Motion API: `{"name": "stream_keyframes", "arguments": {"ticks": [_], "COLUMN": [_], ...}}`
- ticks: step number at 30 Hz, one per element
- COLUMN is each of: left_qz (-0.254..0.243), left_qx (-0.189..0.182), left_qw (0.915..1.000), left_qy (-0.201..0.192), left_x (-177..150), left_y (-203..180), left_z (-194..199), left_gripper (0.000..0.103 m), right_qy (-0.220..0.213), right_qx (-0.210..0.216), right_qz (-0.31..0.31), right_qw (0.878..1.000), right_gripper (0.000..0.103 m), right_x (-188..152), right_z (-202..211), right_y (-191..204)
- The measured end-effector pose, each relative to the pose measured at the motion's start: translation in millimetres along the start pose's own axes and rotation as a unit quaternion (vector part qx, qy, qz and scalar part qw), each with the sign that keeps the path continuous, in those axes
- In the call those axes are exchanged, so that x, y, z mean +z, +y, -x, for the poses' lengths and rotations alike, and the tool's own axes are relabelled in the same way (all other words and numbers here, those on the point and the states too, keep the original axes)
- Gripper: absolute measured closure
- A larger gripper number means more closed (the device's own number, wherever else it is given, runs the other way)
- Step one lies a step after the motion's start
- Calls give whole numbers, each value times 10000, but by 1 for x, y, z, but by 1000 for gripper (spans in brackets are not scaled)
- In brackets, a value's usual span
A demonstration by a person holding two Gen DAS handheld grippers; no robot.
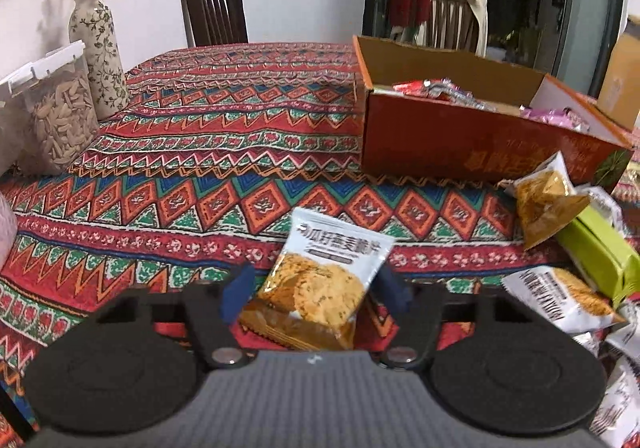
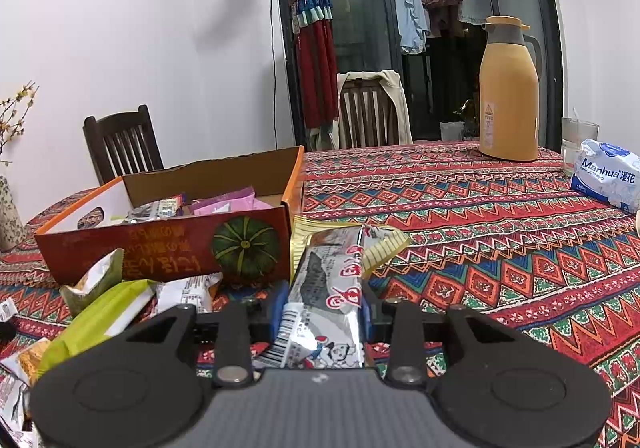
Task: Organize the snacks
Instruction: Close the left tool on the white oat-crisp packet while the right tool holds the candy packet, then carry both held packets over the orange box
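The left gripper (image 1: pixel 316 294) is clenched on a biscuit packet (image 1: pixel 326 280) — blue pads at both its side edges — above the patterned tablecloth (image 1: pixel 224 152), bare from here to the orange box (image 1: pixel 460 140). Loose snack packets (image 1: pixel 548 208) crowd the right edge, seemingly touching the box. The right gripper (image 2: pixel 322 302) grasps a silver wrapper (image 2: pixel 328 296) beside the box's corner; open cloth stretches right toward the yellow flask (image 2: pixel 509 96).

Two chairs (image 2: pixel 120 144) (image 2: pixel 370 112). One box (image 2: pixel 168 248). One vase (image 1: pixel 98 48). One seed jar (image 1: pixel 60 116). One flask (image 2: pixel 509 88). One tissue pack (image 2: pixel 608 176). One glass (image 2: pixel 578 136). One green carton (image 1: pixel 600 252). Loose packets outside the box: count unclear, pile partly cut off.
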State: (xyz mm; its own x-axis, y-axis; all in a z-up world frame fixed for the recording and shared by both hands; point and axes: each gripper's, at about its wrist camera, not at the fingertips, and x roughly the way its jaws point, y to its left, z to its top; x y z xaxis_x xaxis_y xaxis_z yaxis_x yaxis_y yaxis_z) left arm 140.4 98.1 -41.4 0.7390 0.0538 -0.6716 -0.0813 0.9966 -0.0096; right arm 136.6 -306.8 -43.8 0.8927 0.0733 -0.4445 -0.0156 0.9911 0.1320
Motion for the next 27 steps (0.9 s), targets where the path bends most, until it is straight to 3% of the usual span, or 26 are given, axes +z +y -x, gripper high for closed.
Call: {"name": "stream_keyframes", "arguments": {"ticks": [3, 12, 27], "left_qz": [50, 35, 119], "left_qx": [-63, -181, -455], "left_qw": [9999, 9989, 9910], "left_qy": [-94, -441, -1250], "left_x": [-1, 4, 53], "left_y": [-4, -15, -44], "left_z": [3, 21, 44], "left_gripper": [57, 57, 57], "right_qy": [-15, -121, -646], "right_qx": [-1, -12, 66], "right_qz": [2, -29, -64], "right_qw": [10000, 9999, 9979], "right_gripper": [69, 69, 69], "right_x": [0, 0, 29], "right_z": [1, 5, 25], "right_y": [0, -1, 4]}}
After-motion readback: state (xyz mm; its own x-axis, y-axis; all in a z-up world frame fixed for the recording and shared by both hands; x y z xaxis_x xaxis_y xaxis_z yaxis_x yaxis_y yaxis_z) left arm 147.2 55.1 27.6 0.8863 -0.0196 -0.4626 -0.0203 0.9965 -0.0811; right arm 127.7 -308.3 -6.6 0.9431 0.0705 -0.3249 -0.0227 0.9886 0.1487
